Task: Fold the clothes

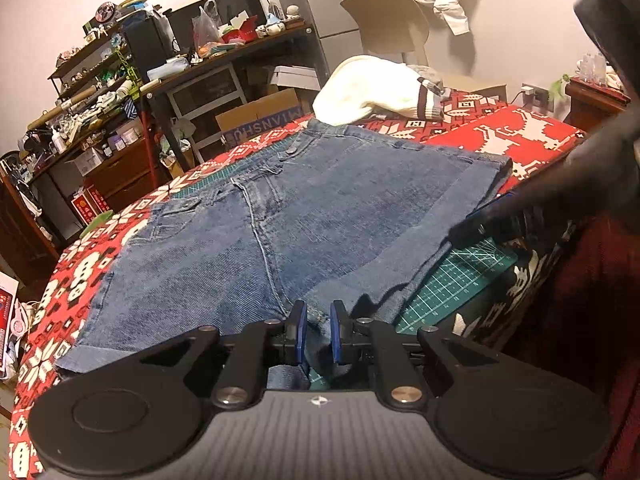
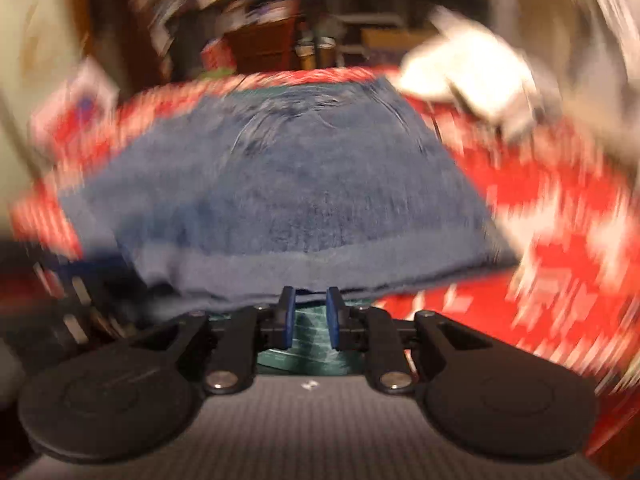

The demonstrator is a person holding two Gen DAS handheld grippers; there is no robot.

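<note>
Blue denim shorts (image 1: 320,216) lie flat on the red patterned cloth (image 1: 500,132), waistband at the far side. My left gripper (image 1: 319,330) sits at the near crotch edge, its blue pads narrow with denim pinched between them. My right gripper (image 1: 464,234) shows as a dark blur at the cuffed hem of the right leg. The right wrist view is heavily smeared: the shorts (image 2: 280,184) spread ahead, and the cuffed hem lies just beyond my right gripper (image 2: 310,314). Its pads stand slightly apart, with only green mat (image 2: 310,344) seen between them.
A green cutting mat (image 1: 460,280) pokes out under the shorts near the table's right edge. A white sweater (image 1: 372,88) is heaped at the back, with a chair (image 1: 384,20) behind it. Cluttered desk and shelves (image 1: 120,80) stand to the left.
</note>
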